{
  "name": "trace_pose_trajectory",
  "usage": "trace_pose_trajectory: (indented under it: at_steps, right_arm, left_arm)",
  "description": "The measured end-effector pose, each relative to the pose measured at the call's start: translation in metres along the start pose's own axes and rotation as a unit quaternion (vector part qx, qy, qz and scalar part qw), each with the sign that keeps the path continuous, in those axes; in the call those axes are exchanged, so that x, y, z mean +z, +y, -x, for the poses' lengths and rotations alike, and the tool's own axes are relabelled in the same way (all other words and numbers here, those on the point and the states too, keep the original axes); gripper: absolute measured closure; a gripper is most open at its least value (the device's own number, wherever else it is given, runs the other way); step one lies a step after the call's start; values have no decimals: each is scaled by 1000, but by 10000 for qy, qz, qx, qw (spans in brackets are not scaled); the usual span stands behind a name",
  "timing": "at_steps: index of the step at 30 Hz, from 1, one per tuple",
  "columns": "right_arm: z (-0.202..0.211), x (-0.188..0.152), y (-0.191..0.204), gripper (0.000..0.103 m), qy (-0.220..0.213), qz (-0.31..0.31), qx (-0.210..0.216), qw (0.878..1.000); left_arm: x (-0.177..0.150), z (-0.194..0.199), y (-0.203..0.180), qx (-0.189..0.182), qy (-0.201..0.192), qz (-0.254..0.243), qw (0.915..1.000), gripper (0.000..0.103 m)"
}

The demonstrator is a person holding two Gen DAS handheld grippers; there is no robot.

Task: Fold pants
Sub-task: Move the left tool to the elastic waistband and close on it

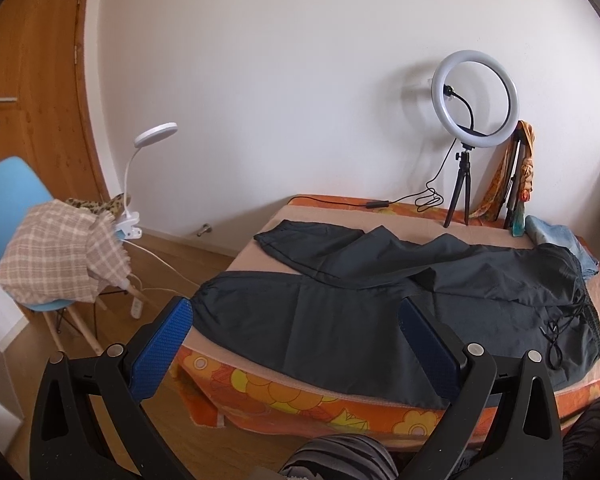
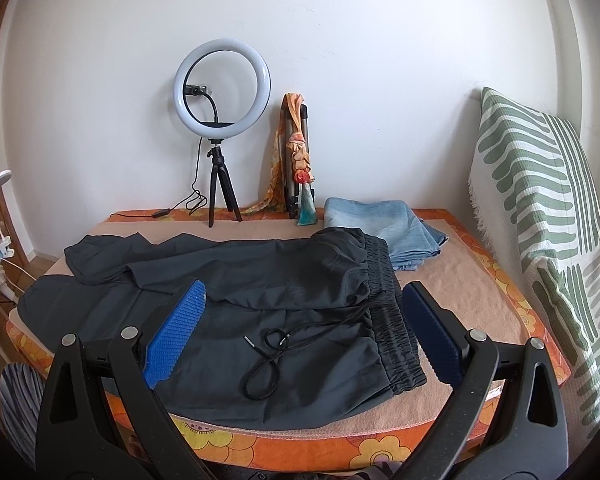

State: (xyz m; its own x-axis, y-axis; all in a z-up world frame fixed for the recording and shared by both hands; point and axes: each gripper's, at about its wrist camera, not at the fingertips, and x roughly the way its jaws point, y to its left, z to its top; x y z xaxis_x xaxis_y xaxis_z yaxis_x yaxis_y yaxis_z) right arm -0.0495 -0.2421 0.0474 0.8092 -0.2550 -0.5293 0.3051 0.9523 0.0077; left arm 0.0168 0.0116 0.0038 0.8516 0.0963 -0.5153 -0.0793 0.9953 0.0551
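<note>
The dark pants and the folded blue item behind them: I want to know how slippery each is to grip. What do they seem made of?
Dark pants: probably thin woven synthetic, matte with a faint sheen and crisp creases. Folded blue item: looks like faded denim, though the weave is too small to confirm.

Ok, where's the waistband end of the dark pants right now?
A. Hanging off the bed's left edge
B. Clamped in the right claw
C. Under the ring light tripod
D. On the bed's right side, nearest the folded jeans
D: the pants' elastic waistband and drawstring lie beside the folded jeans, and the right claw is open, holding nothing.
</note>
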Motion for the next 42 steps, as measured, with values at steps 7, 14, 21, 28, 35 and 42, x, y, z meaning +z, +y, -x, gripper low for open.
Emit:
trace_pose_trajectory:
  at_steps: [7,14,21,28,35,42]
  right_arm:
    - [-15,25,11,3,-43,336,261,9991]
    - [-58,61,33,3,75,739,431,9963]
    - [-111,88,62,3,181,1058,872,9904]
    - [-182,104,91,3,557,1130,1480,9809]
    - [-262,99,119,3,1253,1501,1615,9673]
    - [-331,86,139,3,1725,1748,1936,9498]
  left_arm:
    - [23,-20,18,22,-5,-312,9995,1]
    - [55,-73,45,-202,385,-165,9989,1]
    - [69,-144,51,-478,890,-9,9949,2]
    - [85,-215,44,-741,1198,-79,9900,18]
    - [101,-292,40,-853,1665,15,9823,27]
    - [113,-363,42,-776,2031,41,9761,27]
